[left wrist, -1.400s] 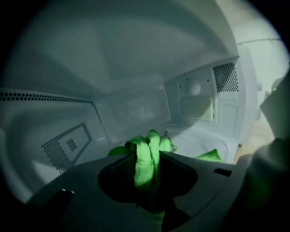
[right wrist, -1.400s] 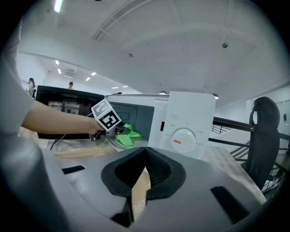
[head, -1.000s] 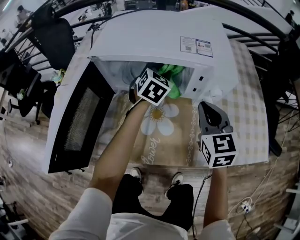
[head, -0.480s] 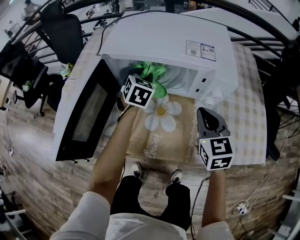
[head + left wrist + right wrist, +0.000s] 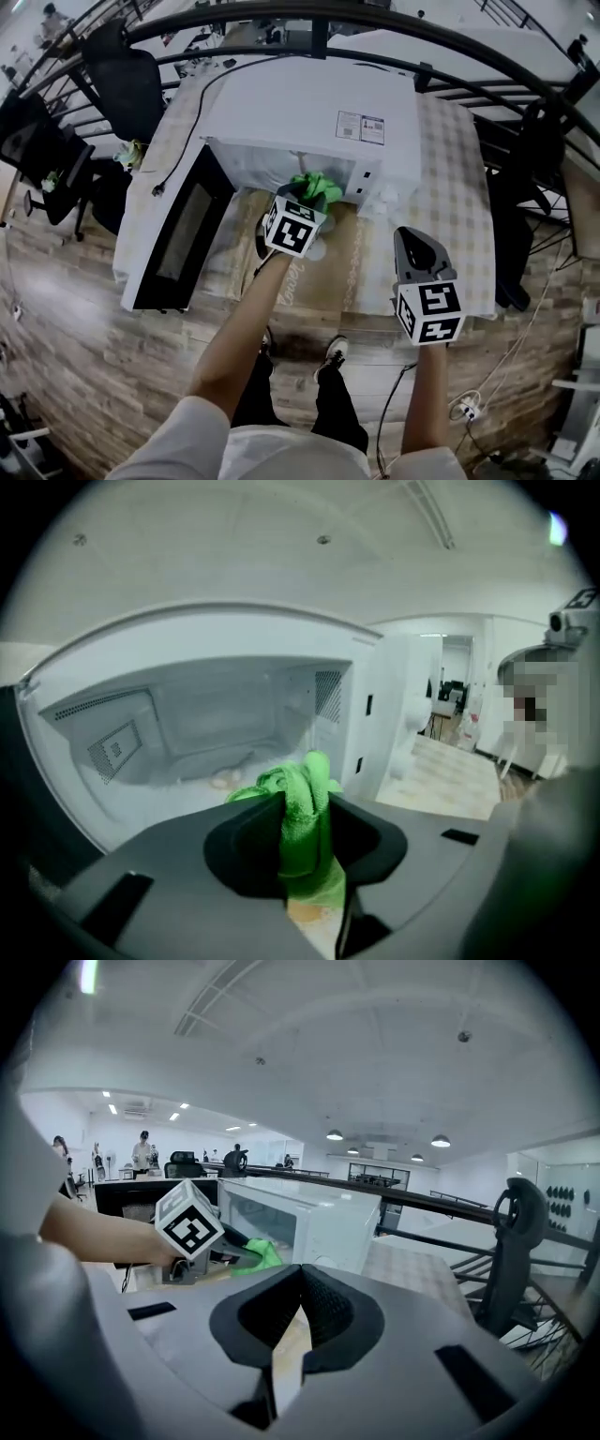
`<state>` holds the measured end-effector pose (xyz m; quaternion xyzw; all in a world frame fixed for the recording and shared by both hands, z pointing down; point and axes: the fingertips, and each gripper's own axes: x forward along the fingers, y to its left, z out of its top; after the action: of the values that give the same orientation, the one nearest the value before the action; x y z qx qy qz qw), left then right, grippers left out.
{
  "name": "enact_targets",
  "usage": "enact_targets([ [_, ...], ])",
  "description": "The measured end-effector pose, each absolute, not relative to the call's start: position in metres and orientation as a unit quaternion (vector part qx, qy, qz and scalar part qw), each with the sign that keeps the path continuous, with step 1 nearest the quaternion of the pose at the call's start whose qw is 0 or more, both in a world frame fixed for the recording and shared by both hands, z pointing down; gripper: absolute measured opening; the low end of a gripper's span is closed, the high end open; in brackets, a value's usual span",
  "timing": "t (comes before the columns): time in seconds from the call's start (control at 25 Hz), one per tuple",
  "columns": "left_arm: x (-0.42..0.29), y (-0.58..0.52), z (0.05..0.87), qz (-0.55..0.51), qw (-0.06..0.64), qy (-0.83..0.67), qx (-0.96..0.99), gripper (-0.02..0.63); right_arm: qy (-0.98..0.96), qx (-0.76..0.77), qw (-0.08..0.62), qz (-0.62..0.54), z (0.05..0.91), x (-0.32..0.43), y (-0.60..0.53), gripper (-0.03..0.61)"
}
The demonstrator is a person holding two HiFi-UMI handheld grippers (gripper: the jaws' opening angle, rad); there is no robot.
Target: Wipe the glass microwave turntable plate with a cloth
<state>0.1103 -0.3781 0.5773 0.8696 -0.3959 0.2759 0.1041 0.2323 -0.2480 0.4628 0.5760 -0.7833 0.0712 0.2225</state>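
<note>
At the microwave (image 5: 309,112) mouth, your left tool (image 5: 298,836) pinches the green cloth (image 5: 309,775); the plate should lie straight ahead inside. Your right tool (image 5: 296,1321), pressed together, is farther off.

Person is wearing pale short sleeves (image 5: 187,431), black trousers (image 5: 339,417), and shoes (image 5: 334,349) looking black-and-white, too small to be sure. Left gripper (image 5: 302,803) and right gripper (image 5: 300,1288) are showing dark grey moulded shells and black ribbed pads (image 5: 325,1307). Each is carrying a white cube (image 5: 293,225) with black square markers.
</note>
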Motion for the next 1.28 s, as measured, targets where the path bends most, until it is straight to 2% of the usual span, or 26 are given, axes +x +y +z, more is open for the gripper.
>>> enact_targets([
  [0.24,0.09,-0.316,0.5,0.204,0.121,-0.383,0.893,0.126,-0.773,0.592,0.224,0.053,0.394,0.242,-0.226,0.014],
  [0.76,-0.019,-0.262,0.271,0.054,-0.029,-0.44,0.896,0.127,-0.79,0.589,0.156,-0.066,0.238,0.177,-0.222,0.014],
  [0.96,-0.042,-0.249,0.22,0.017,-0.076,-0.453,0.888,0.127,-0.796,0.581,0.138,-0.098,0.202,0.156,-0.216,0.014],
  [1.28,-0.058,-0.235,0.183,-0.001,-0.128,-0.465,0.876,0.127,-0.799,0.574,0.135,-0.117,0.18,0.143,-0.214,0.012],
])
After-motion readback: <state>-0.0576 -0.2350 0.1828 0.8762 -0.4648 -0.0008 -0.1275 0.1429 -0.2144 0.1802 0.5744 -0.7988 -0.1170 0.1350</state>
